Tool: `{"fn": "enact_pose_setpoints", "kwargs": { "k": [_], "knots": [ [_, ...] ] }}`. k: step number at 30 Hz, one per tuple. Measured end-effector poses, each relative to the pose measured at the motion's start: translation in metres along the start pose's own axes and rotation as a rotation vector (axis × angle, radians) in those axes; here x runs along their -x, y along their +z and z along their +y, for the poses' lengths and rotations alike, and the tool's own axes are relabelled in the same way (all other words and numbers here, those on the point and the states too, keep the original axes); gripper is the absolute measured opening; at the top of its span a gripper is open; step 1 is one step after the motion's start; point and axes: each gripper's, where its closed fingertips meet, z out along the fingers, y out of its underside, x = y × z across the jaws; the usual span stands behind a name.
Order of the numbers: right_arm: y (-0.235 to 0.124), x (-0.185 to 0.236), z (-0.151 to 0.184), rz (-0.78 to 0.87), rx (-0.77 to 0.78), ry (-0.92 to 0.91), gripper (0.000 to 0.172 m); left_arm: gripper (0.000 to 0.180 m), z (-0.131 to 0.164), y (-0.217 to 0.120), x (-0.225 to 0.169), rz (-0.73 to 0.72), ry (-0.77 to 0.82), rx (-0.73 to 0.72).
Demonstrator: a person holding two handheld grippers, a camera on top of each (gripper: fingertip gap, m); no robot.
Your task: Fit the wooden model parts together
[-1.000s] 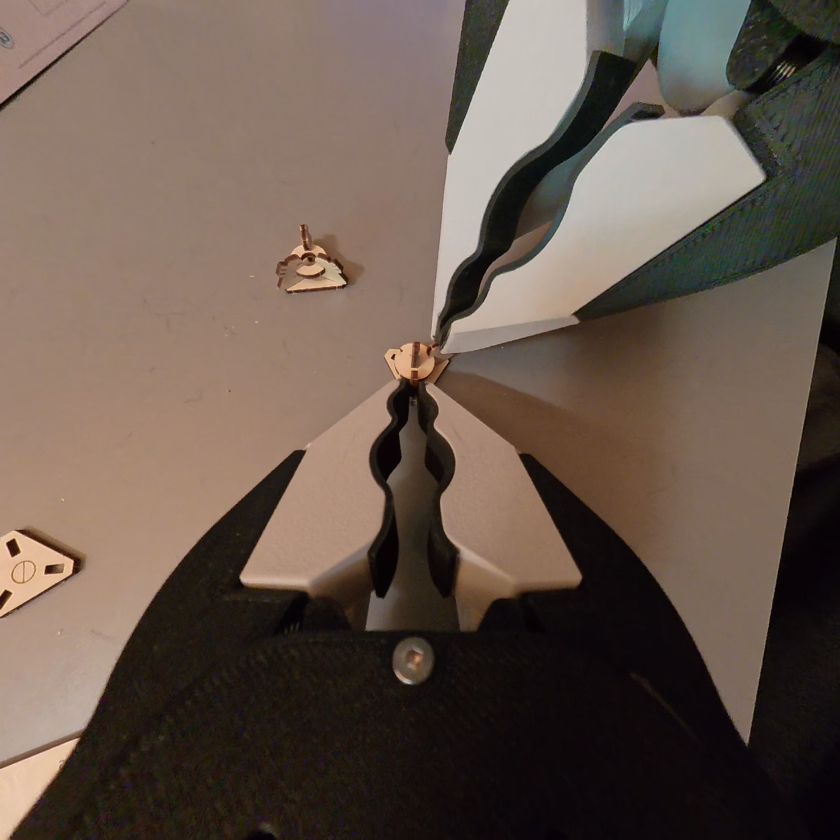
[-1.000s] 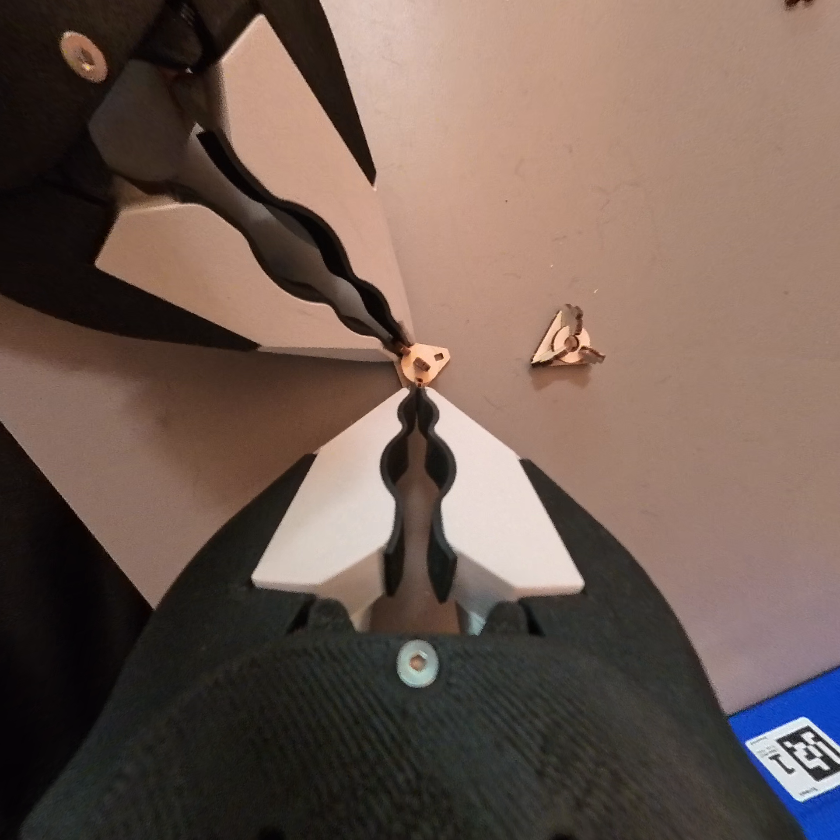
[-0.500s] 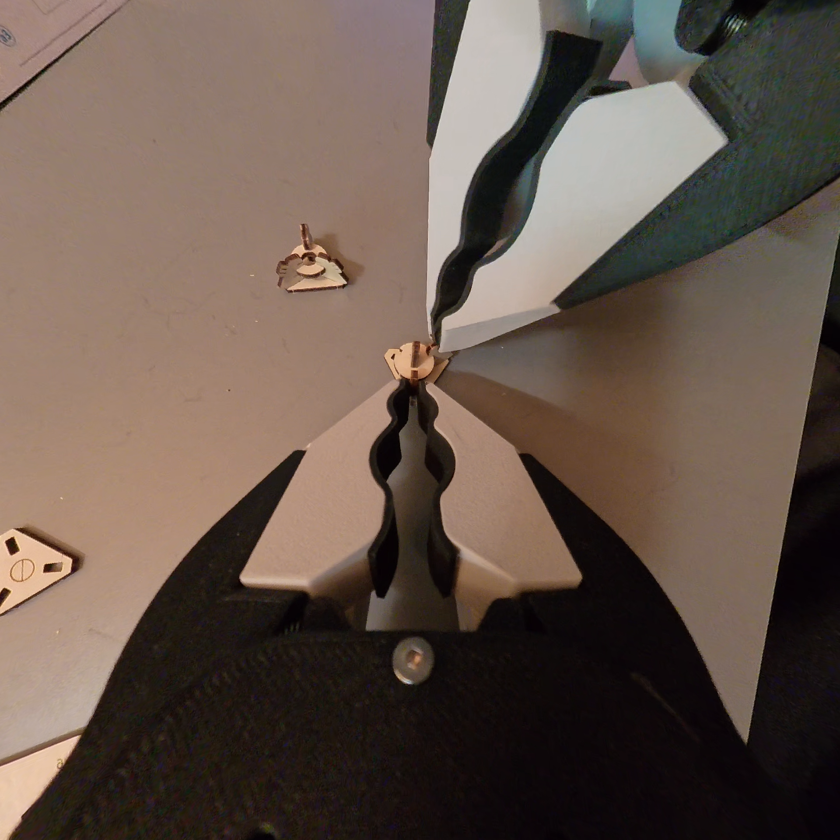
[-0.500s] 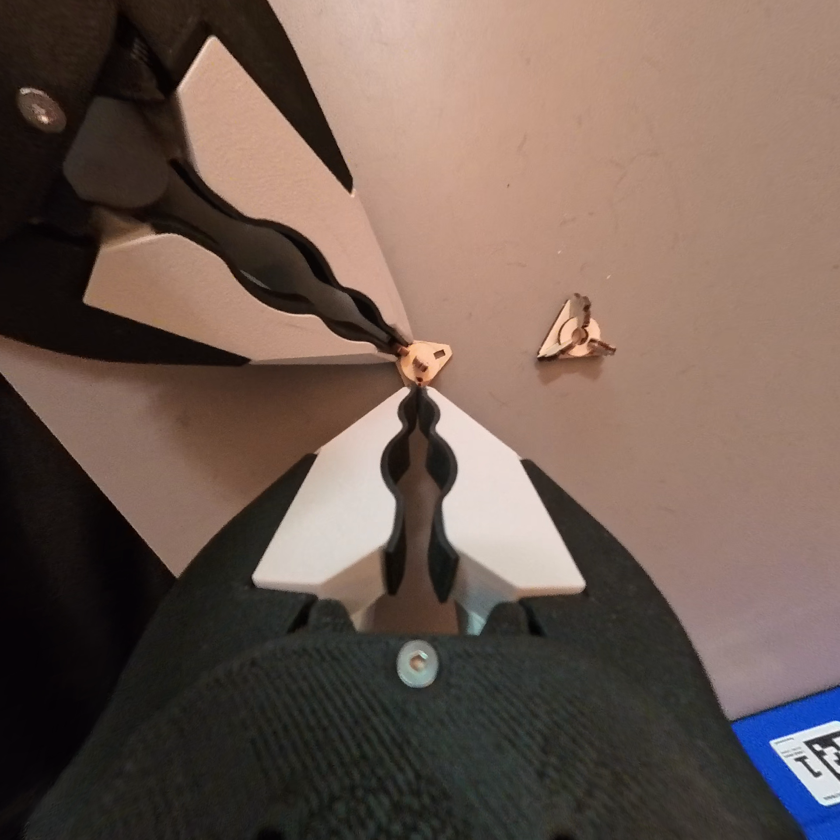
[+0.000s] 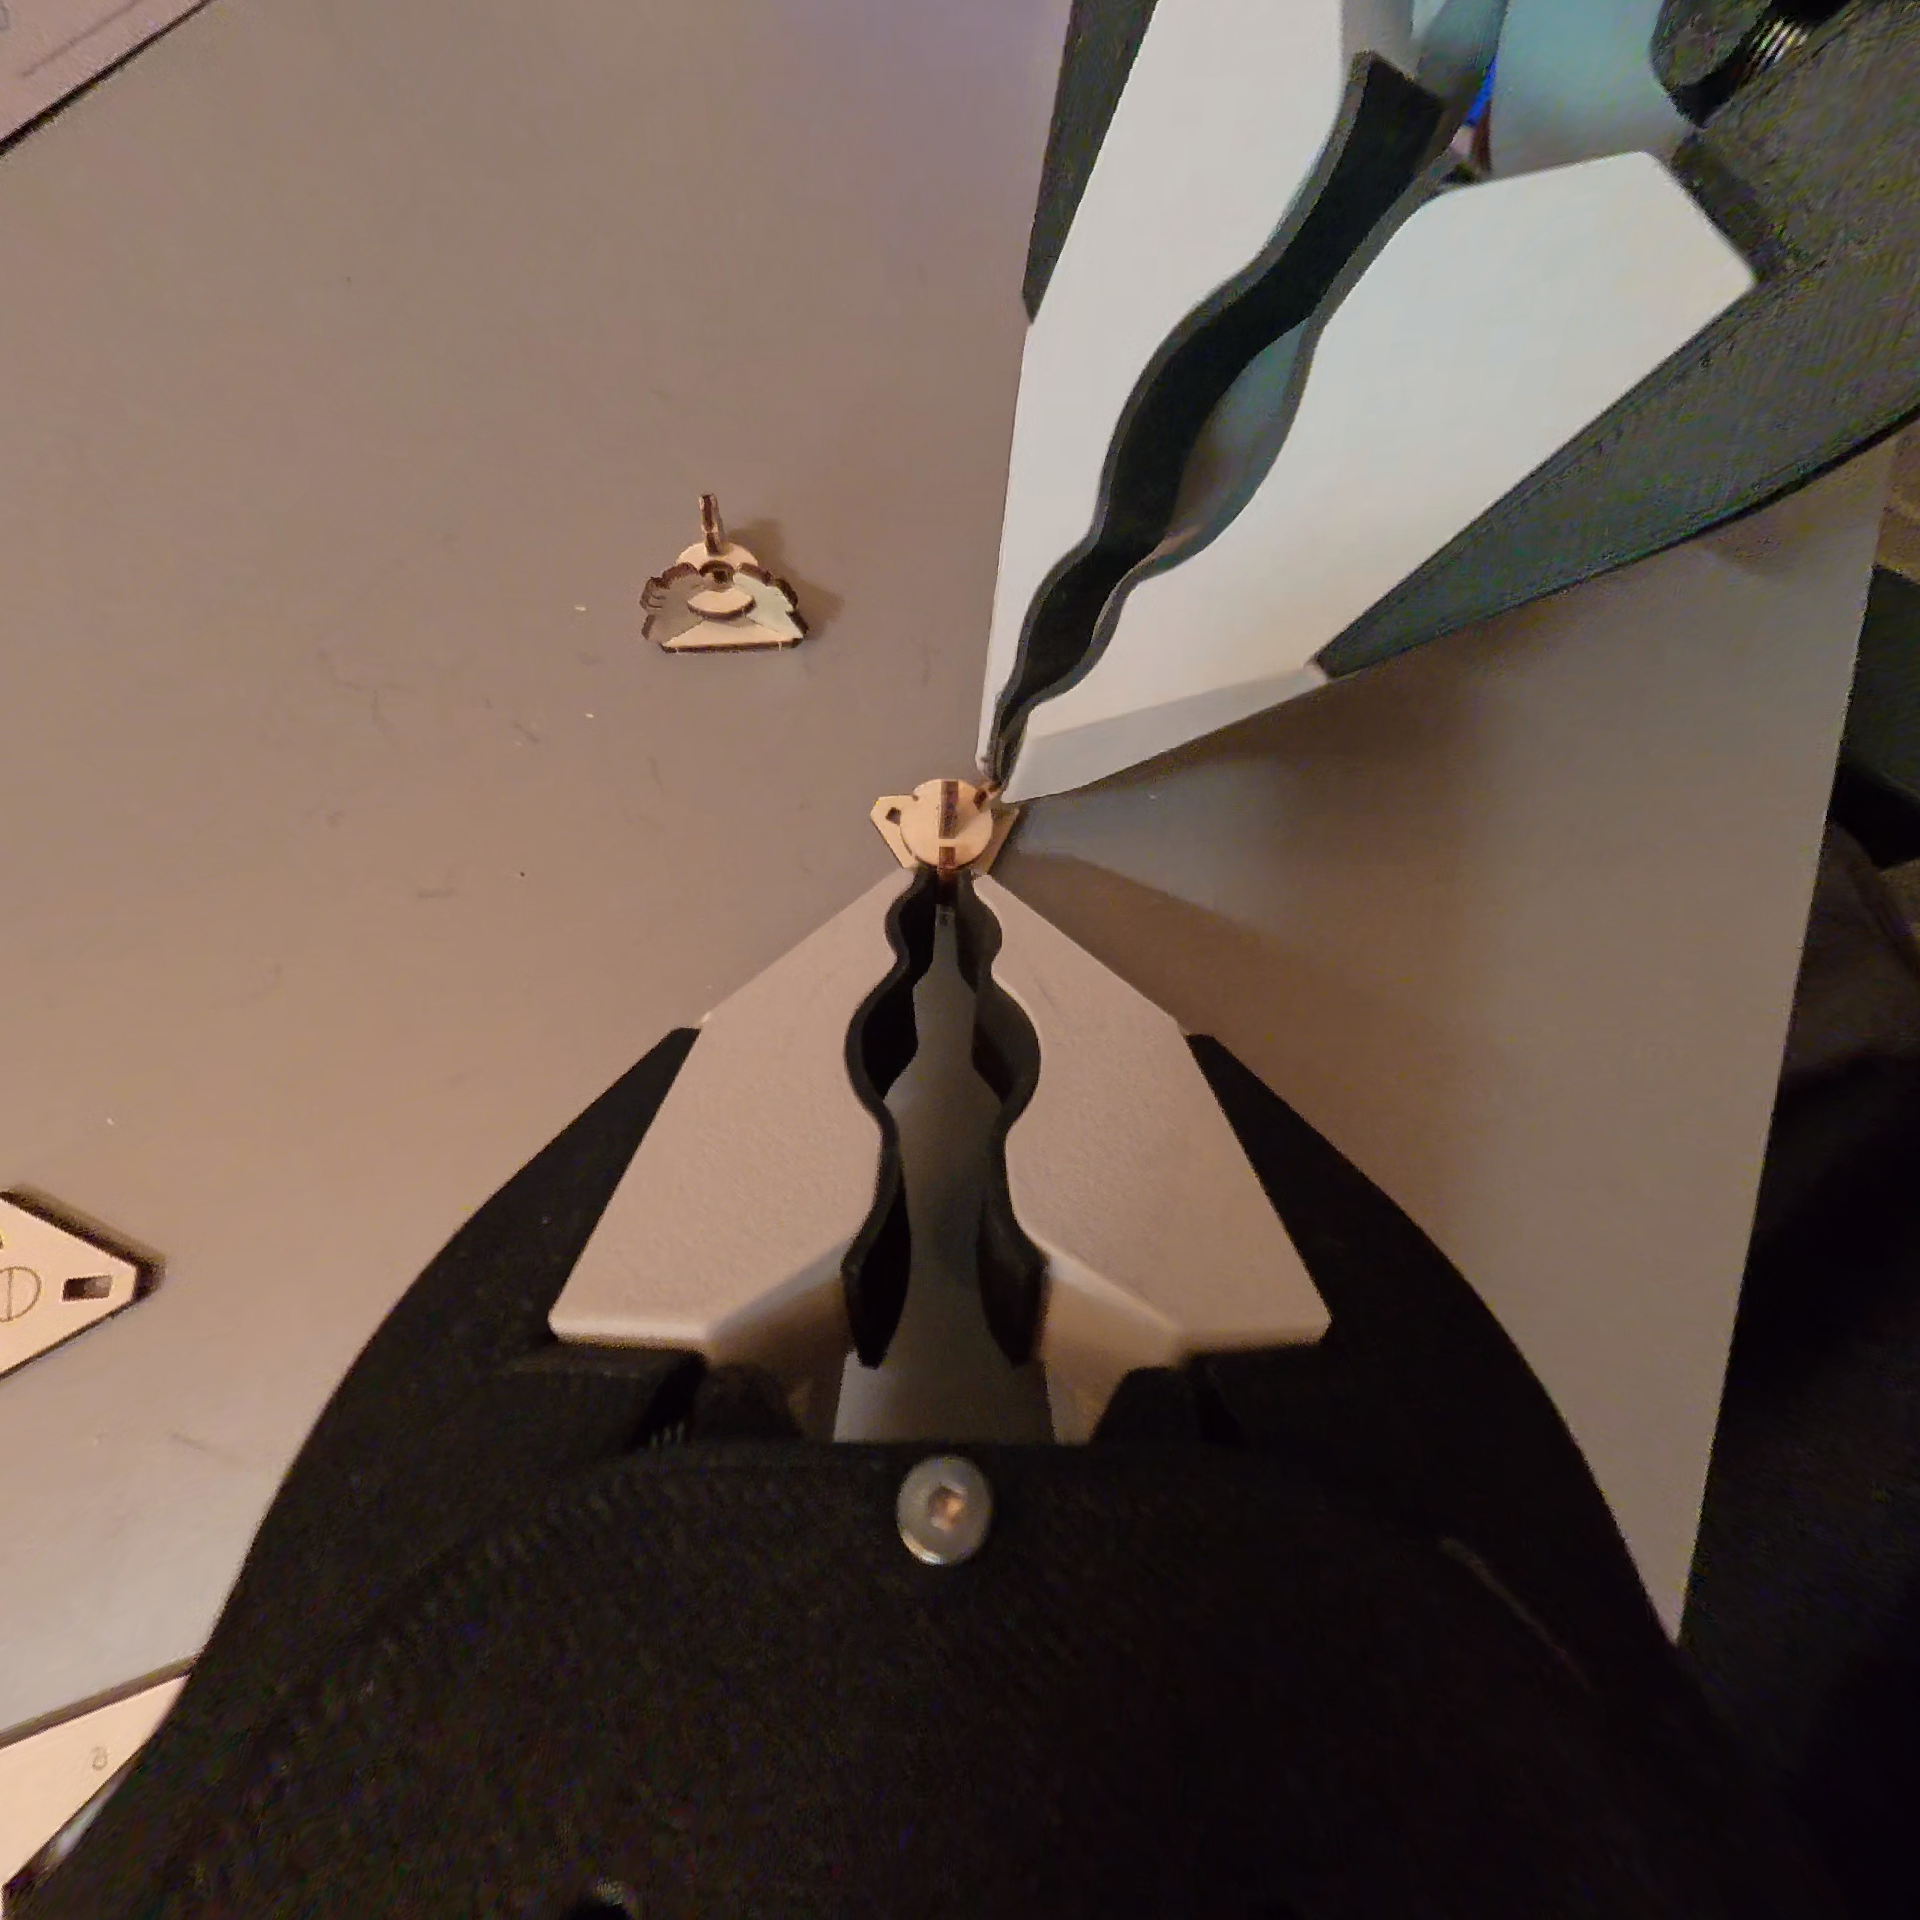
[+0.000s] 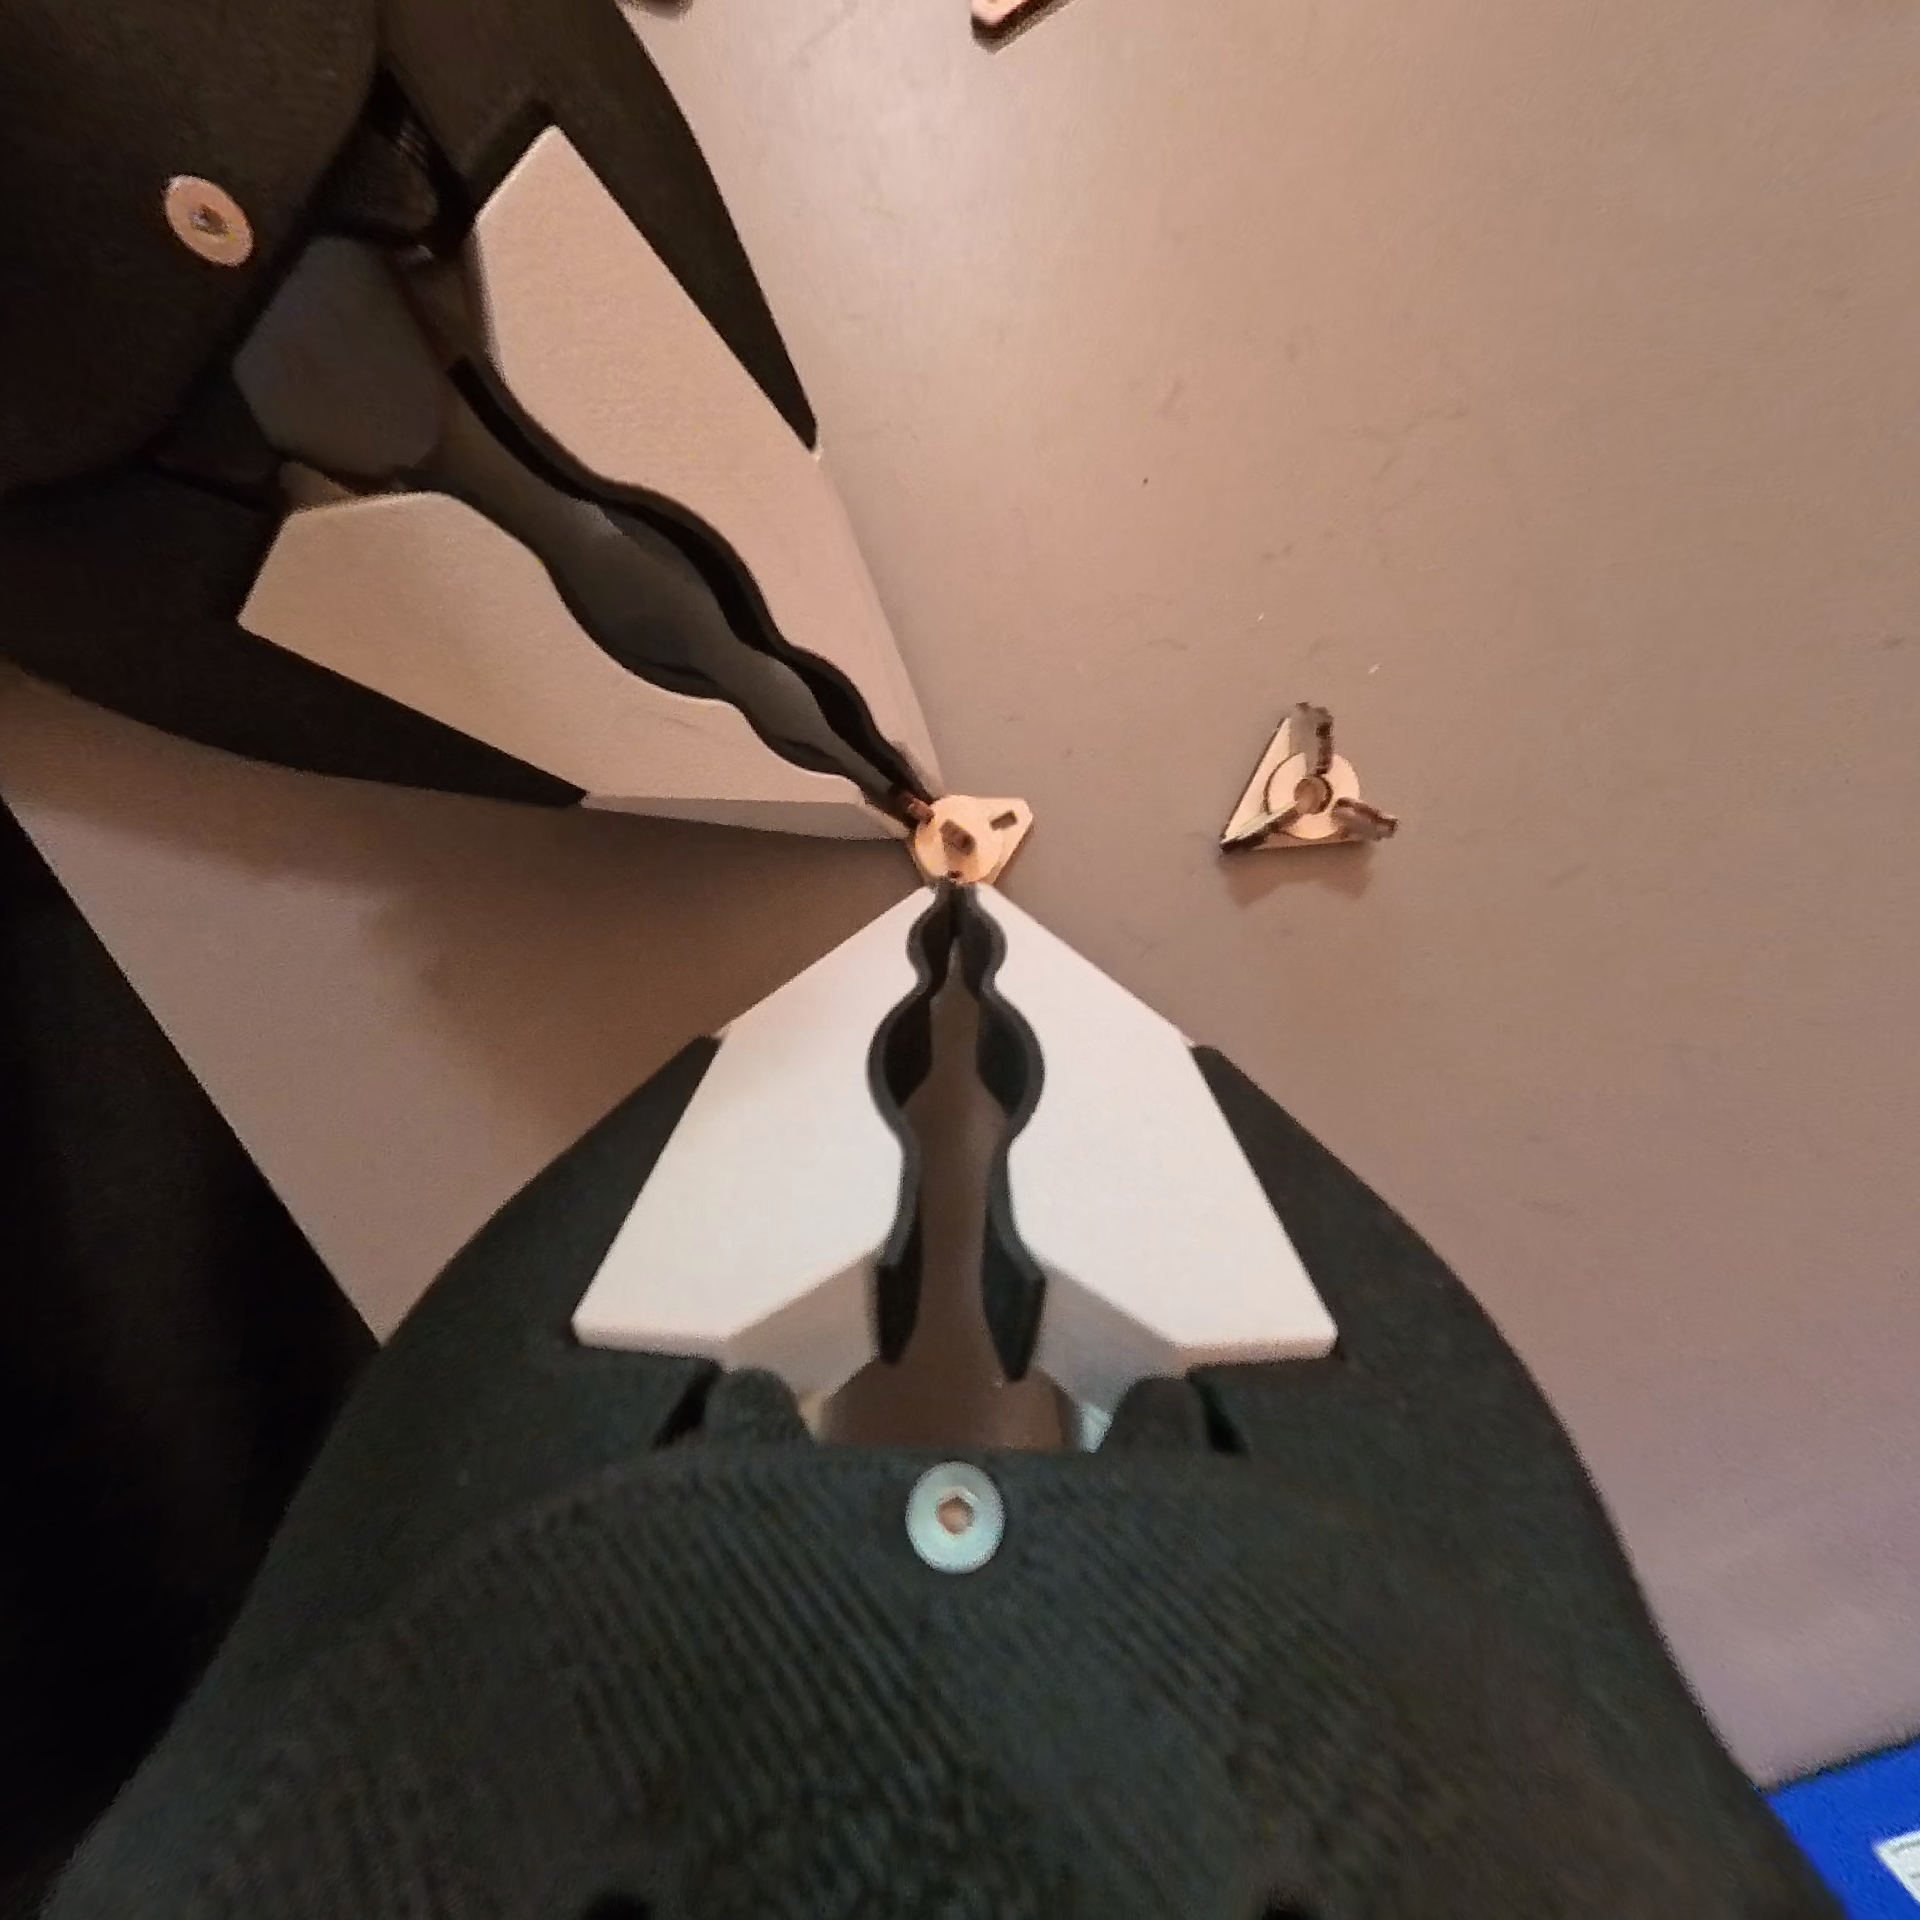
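Grey tabletop (image 5: 364, 935) fills the left wrist view. Near its middle the left gripper (image 5: 943, 878), black-bodied with pale fingers and wavy black pads, has its tips closed on a thin tab at the near edge of a small light-wood assembly (image 5: 940, 826) – a round disc on a triangular plate, held above the table. From the upper right the right gripper (image 5: 1000, 774) reaches in and blocks much of the far right side; its tips are pinched together on a little peg at the far right rim of the disc. To the far left lies a second small wooden triangle assembly with an upright peg (image 5: 717, 608), well apart from the tongs. At the near left edge sits a flat pale wooden plate with dark slots (image 5: 52, 1294), partly cut off. A sheet of paper (image 5: 62, 42) crosses the far left corner; its print is too small to read.

In the right wrist view the same wooden assembly (image 6: 966, 831) sits at the closed tips of the right gripper (image 6: 951, 888), which clamp a small tab on its near edge. The left gripper (image 6: 904, 795) comes in from the upper left, covering that corner, closed on a peg at the disc's left side. One more triangle assembly (image 6: 1299, 805) lies to the right on the table (image 6: 1455, 416). A blue object bearing a white label (image 6: 1860, 1839) shows at the near right corner – unreadable.
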Motion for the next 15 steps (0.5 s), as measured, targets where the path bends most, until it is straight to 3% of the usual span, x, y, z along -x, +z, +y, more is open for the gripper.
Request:
{"fn": "enact_pose_setpoints", "kwargs": {
  "k": [10,13,15],
  "knots": [
    [0.000,0.006,0.004,-0.061,-0.063,0.079,0.026,0.000,-0.002,-0.003,0.000,0.070,-0.070,-0.022],
    [0.003,0.002,0.004,-0.026,-0.083,0.063,0.006,0.001,-0.007,-0.007,-0.003,0.126,-0.105,-0.065],
    [0.000,0.003,0.001,-0.049,-0.120,0.091,0.004,0.009,-0.012,-0.013,-0.003,0.170,-0.139,-0.115]
  ]
}}
